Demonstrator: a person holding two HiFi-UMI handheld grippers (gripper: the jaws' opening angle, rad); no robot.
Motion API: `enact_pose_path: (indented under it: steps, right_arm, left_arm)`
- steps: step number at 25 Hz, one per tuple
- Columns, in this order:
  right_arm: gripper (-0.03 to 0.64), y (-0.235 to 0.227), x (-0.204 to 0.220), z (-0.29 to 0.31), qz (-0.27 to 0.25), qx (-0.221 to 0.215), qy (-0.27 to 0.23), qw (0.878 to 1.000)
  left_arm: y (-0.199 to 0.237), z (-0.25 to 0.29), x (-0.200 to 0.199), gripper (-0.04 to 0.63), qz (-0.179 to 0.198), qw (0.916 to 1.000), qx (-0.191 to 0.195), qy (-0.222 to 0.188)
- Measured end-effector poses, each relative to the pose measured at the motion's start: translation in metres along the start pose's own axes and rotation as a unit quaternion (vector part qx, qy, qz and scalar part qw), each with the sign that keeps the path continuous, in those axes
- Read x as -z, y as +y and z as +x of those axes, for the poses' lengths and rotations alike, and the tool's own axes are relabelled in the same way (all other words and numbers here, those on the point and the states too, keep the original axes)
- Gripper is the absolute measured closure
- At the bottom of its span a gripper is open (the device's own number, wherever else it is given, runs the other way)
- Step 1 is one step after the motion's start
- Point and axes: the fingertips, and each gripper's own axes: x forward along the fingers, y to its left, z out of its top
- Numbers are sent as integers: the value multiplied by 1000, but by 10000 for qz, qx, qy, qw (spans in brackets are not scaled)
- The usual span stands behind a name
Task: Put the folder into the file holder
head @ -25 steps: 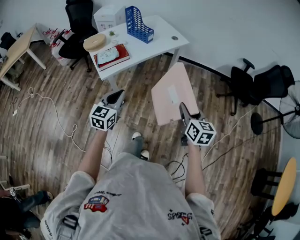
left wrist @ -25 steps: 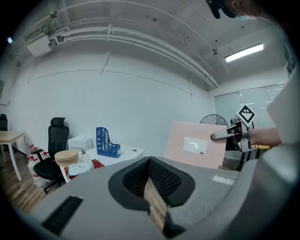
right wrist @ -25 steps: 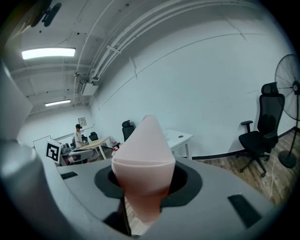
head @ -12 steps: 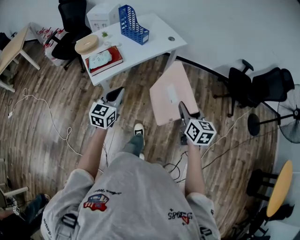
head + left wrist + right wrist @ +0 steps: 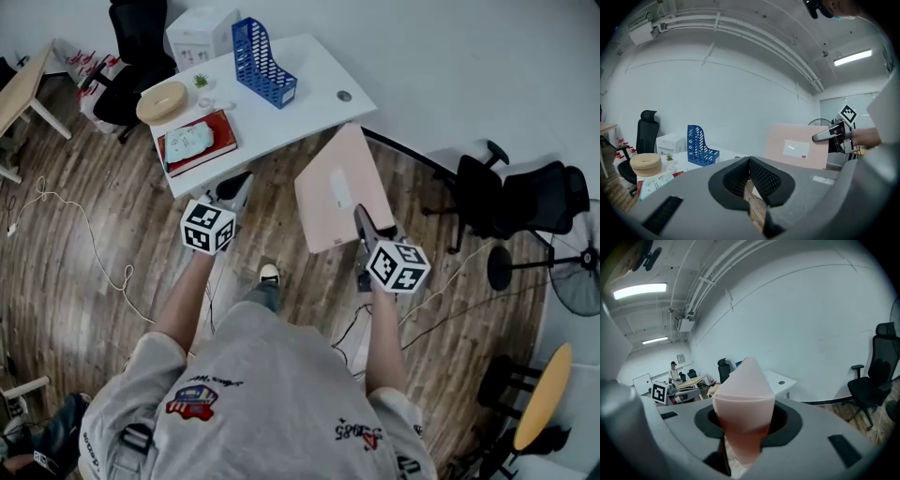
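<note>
A blue slotted file holder (image 5: 262, 64) stands upright near the back of a white table (image 5: 309, 103); the left gripper view shows this file holder (image 5: 698, 146) too. My right gripper (image 5: 361, 223) is shut on the near edge of a pink folder (image 5: 339, 186) with a white label, held out over the wooden floor, short of the table's right corner. In the right gripper view the folder (image 5: 745, 380) rises between the pads of the right gripper (image 5: 744, 416). My left gripper (image 5: 234, 190) hangs just before the table's front edge, and the left gripper (image 5: 749, 161) is shut with nothing in it.
On the table lie a red book (image 5: 199, 142) with a paper on it, a round beige dish (image 5: 161, 101), a small plant and a white box (image 5: 200, 33). Black office chairs stand at the back left (image 5: 141, 42) and at the right (image 5: 525, 197). Cables (image 5: 89, 239) trail on the floor.
The person has walked toward the table, so the table and file holder now sit closer to both grippers. The folder stays in the right gripper and the left stays shut.
</note>
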Motion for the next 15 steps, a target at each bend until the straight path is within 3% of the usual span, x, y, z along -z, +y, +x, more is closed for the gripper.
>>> enact_pose_path:
  steps: [8,15]
  right_arm:
    - [453,-25,-44,83,-119,-1,89,9999]
    - [453,-17,-68,144,-264,-254,157,9992]
  left_arm:
    - [62,63,-26,590,-76,9998,-66,-151]
    - [114,83,-37,589,-147,9994,-275,-169]
